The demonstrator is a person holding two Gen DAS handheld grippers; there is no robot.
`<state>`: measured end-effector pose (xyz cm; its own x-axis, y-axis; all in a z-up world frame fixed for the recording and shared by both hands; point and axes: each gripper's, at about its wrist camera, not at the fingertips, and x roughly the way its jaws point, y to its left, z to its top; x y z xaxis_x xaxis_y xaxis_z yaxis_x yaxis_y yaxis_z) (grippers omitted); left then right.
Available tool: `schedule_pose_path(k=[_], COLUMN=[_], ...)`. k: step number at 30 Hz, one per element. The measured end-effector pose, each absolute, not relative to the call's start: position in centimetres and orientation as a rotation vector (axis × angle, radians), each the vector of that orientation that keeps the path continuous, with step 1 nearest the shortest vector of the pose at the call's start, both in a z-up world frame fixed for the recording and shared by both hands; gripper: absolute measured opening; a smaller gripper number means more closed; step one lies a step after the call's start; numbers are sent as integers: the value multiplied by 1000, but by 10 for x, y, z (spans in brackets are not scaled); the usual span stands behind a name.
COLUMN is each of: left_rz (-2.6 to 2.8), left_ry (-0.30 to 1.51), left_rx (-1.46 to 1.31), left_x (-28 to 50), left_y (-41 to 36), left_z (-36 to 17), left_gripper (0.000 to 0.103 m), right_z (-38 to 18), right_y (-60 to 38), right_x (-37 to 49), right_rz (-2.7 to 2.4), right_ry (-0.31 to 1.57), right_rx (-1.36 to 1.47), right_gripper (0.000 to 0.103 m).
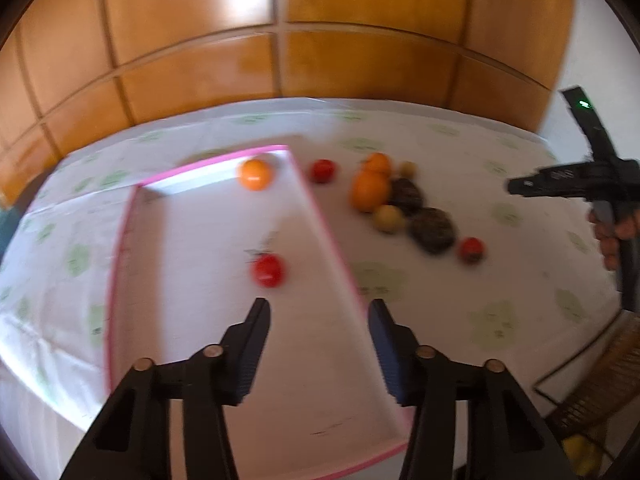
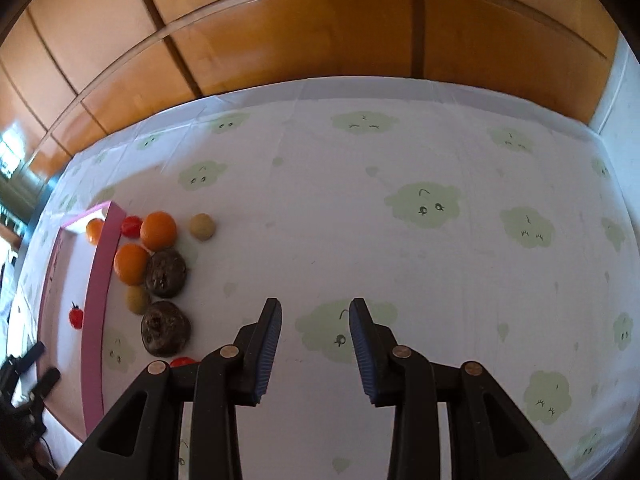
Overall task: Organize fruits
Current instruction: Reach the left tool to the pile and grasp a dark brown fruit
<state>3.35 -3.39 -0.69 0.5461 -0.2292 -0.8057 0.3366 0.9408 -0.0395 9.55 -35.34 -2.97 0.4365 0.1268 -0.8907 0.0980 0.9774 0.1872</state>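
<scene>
- Fruits lie in two lots on a counter [image 2: 400,208] under a white cloth printed with pale green clouds: some inside a shallow white tray with a pink rim [image 1: 320,216], the rest in a cluster just beside the tray's right wall.
- Inside the tray, two pieces: one small orange fruit [image 1: 256,174] at the far corner and one small red tomato-like fruit [image 1: 269,270] near the middle.
- Outside the tray, counted across both views: two round oranges [image 2: 158,230], one nearly touching the pink wall; two dark brown, rough-skinned round fruits [image 2: 165,277]; two small pale yellow-tan round fruits [image 2: 203,226]; two small red fruits [image 1: 322,170], one at each end of the cluster.
- The left gripper [image 1: 319,309] hangs over the tray's near part, its jaws partly spread and empty, touching nothing.
- The right gripper [image 2: 315,310] hangs over bare cloth to the right of the cluster, its jaws a modest gap apart, with nothing between them.
- Only the left wrist view shows the tray's whole floor, a hand [image 1: 612,236] gripping the right gripper's black handle, and a woven chair seat [image 1: 600,380] beyond the counter edge.
- Only the right wrist view shows the wide empty stretch of cloth on the right; there the nearer red fruit is half hidden behind the gripper's own frame.
</scene>
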Motion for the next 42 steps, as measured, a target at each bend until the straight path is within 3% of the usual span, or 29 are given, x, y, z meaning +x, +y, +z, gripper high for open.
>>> schedule_pose_path(k=[11, 17, 31, 35, 38, 42], left_rz=[-465, -367, -269, -261, -257, -307], left_ry=[1117, 1178, 1212, 1199, 1160, 1140], left_rx=[-37, -137, -141, -76, 0, 39], left_x=[85, 114, 138, 142, 142, 138], left_y=[-112, -133, -164, -176, -180, -178], left_z=[-17, -35, -60, -62, -64, -63], left_gripper=[49, 67, 70, 69, 53, 53], right_z=[-19, -13, -11, -11, -12, -13], right_y=[-354, -359, -362, -361, -361, -362], right_x=[94, 94, 94, 93, 94, 95], right_rz=[60, 70, 61, 58, 56, 50], right_ry=[1092, 1065, 1051, 1052, 1055, 1060], right_rx=[305, 355, 389, 386, 382, 374], right_gripper=[36, 41, 43, 43, 43, 43])
